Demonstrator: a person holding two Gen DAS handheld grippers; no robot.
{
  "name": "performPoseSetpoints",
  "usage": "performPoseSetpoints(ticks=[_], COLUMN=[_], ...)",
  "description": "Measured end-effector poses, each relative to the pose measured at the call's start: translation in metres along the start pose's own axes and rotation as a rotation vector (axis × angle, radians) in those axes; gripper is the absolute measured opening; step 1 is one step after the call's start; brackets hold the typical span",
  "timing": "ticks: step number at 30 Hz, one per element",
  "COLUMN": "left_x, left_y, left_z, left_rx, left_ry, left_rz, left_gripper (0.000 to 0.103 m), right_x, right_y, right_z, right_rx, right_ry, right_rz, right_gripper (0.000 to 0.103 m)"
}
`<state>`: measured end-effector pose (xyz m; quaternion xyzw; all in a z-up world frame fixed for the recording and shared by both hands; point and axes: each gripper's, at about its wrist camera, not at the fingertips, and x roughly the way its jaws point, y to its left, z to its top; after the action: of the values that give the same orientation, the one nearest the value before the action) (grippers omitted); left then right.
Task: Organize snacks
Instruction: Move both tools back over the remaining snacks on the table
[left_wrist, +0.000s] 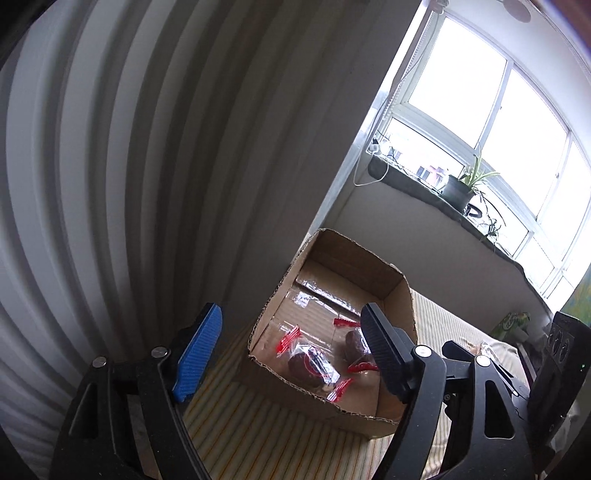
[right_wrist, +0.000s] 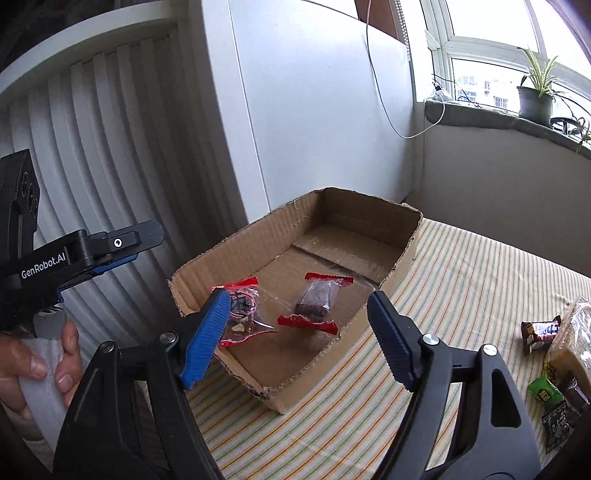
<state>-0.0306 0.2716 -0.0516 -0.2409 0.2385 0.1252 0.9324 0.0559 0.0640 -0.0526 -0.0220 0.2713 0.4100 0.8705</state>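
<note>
An open cardboard box stands on the striped tablecloth. Two clear-wrapped brown snacks with red ends lie inside: one in the middle, one nearer the left wall. My left gripper is open and empty, hovering at the box's near left side; it shows at the left edge of the right wrist view. My right gripper is open and empty above the box's near edge. Several loose wrapped snacks lie on the cloth at the right.
A white ribbed cabinet front and white wall panel stand behind the box. A windowsill with a potted plant and cables is at the back right. A green package sits far right on the table.
</note>
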Motion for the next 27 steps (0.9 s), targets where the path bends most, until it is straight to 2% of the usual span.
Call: performPoseSetpoints(ticks=[6, 8, 11, 22, 27], left_x=[-0.009, -0.012, -0.010, 0.005, 0.002], left_y=[-0.032, -0.047, -0.077, -0.218, -0.261], left_z=[-0.007, -0.011, -0.022, -0.078, -0.094], left_rx=[0.062, 0.090, 0.139, 0.370, 0.453], left_ry=[0.008, 0.014, 0.037, 0.157, 0.180], left_rz=[0.003, -0.010, -0.039, -0.244, -0.310], left_gripper=[0.080, 0.080, 0.080, 0.080, 0.080], right_x=[-0.037, -0.053, -0.083, -0.201, -0.225], right_y=[-0.007, -0.018, -0.041, -0.167, -0.192], right_z=[-0.017, -0.027, -0.044, -0.120, -0.135], right_rx=[-0.008, -0.002, 0.016, 0.214, 0.243], right_ry=[-0.041, -0.046, -0.065, -0.081, -0.092], right_rz=[-0.070, -0.102, -0.167, -0.467, -0.500], right_gripper=[0.081, 0.086, 0.087, 0.088, 0.088])
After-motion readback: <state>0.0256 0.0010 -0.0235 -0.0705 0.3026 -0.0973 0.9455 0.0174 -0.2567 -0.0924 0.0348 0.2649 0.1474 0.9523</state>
